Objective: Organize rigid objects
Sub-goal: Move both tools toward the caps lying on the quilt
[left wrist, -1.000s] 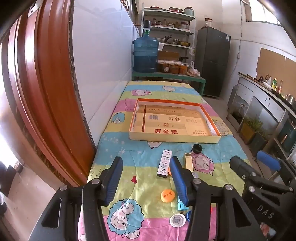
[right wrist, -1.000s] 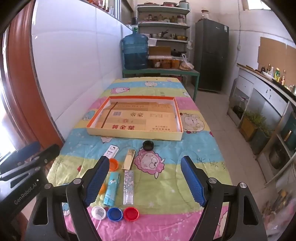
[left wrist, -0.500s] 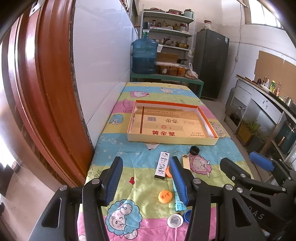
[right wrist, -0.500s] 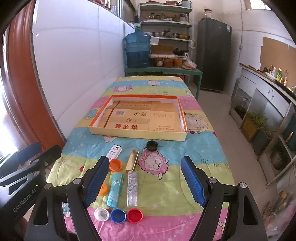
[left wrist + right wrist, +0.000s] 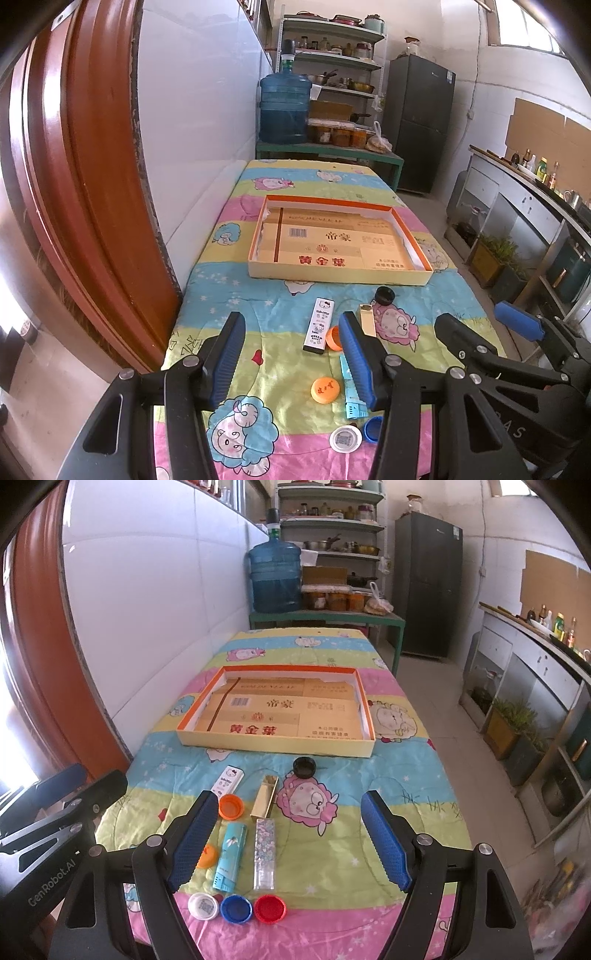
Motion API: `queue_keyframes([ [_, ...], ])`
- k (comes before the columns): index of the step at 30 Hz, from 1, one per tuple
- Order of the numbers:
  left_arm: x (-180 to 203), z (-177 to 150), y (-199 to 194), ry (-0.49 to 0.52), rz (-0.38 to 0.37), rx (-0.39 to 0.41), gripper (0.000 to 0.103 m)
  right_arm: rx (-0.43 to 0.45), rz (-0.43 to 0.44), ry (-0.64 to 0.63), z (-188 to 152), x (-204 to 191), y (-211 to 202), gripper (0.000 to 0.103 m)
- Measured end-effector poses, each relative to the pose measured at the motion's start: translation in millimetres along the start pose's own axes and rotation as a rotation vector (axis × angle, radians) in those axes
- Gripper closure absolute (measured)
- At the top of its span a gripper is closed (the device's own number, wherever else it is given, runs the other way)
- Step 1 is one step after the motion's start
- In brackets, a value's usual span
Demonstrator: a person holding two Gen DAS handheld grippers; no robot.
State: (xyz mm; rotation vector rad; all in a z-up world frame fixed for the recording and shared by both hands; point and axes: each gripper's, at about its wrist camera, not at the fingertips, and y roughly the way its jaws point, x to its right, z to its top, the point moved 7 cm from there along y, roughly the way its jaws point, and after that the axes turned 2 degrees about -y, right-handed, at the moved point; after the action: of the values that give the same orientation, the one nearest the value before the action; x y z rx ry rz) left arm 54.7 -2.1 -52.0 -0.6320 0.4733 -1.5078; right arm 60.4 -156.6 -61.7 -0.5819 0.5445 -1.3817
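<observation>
A shallow orange-rimmed cardboard tray [image 5: 369, 716] [image 5: 424, 258] lies mid-table. In front of it lie small items: a black cap [image 5: 304, 767], a white cartoon box [image 5: 229, 779] [image 5: 320, 325], a gold box [image 5: 265, 800], an orange cap [image 5: 231, 806], a teal box [image 5: 229, 856], a glittery clear box [image 5: 264, 853], and white [image 5: 203, 905], blue [image 5: 235, 908] and red [image 5: 270, 908] caps. A second orange cap [image 5: 325, 388] lies nearer. My left gripper [image 5: 291, 362] is open and empty above the near-left items. My right gripper [image 5: 288, 845] is open and empty above the near edge.
The table has a colourful cartoon cloth [image 5: 406, 812]. A white tiled wall [image 5: 147, 609] and a red-brown door frame [image 5: 92, 184] run along the left. A blue water jug [image 5: 275, 578] and shelves stand behind the table. Kitchen counters [image 5: 535, 657] line the right side.
Both grippers have drawn back and risen slightly, so the table items sit a little farther off. Both stay open. Nothing on the table has moved.
</observation>
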Motion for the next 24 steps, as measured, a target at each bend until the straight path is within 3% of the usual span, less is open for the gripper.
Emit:
queue_keyframes([
  [24,-11,-28,16,0.012,-0.002,-0.061,0.050,-0.022,-0.036,0.035,-30,16,2,0.022],
])
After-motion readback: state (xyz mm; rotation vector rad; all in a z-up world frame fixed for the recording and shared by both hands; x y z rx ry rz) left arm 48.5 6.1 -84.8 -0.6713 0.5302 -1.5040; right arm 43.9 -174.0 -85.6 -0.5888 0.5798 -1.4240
